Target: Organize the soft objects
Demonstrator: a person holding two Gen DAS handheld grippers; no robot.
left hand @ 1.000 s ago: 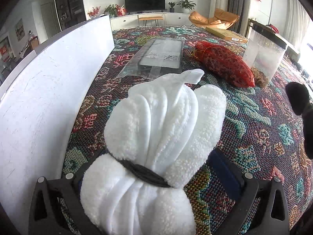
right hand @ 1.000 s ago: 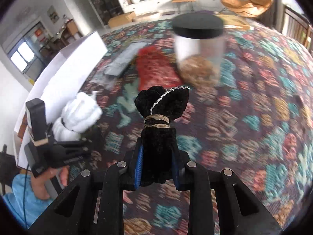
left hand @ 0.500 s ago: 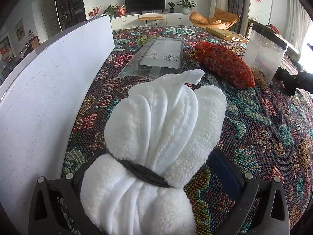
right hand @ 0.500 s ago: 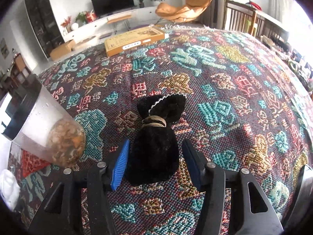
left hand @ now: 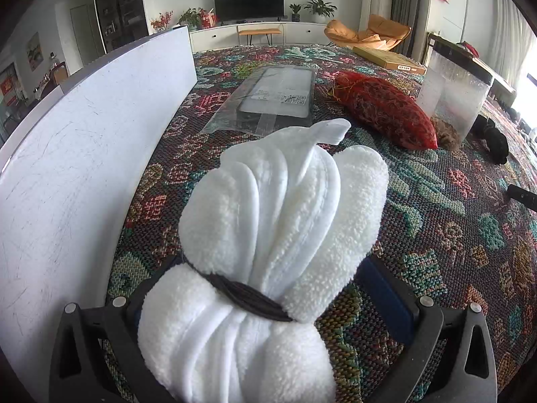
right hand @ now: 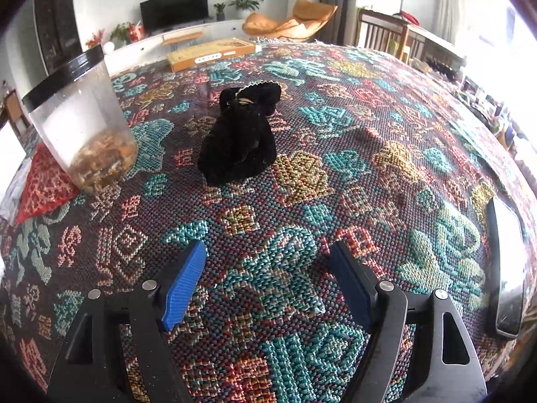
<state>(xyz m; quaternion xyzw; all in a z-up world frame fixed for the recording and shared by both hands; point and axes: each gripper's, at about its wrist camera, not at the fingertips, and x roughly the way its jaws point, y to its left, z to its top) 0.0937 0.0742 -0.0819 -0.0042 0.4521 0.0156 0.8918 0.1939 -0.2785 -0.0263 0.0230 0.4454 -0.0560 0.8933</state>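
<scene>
The right gripper (right hand: 265, 285), its jaws just opened and now empty, has released the black pouch (right hand: 240, 144) beside the jar (right hand: 80, 117) on the patterned cloth (right hand: 352, 174), while the left gripper (left hand: 268, 302) grips the white towel bundle (left hand: 268, 235), awaiting placement.

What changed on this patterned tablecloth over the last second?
The right gripper let go of the small black velvet pouch; its jaws have just been opening, and it backed away, leaving the pouch beside the clear plastic jar. The left gripper and its white fluffy towel bundle stayed put.
</scene>
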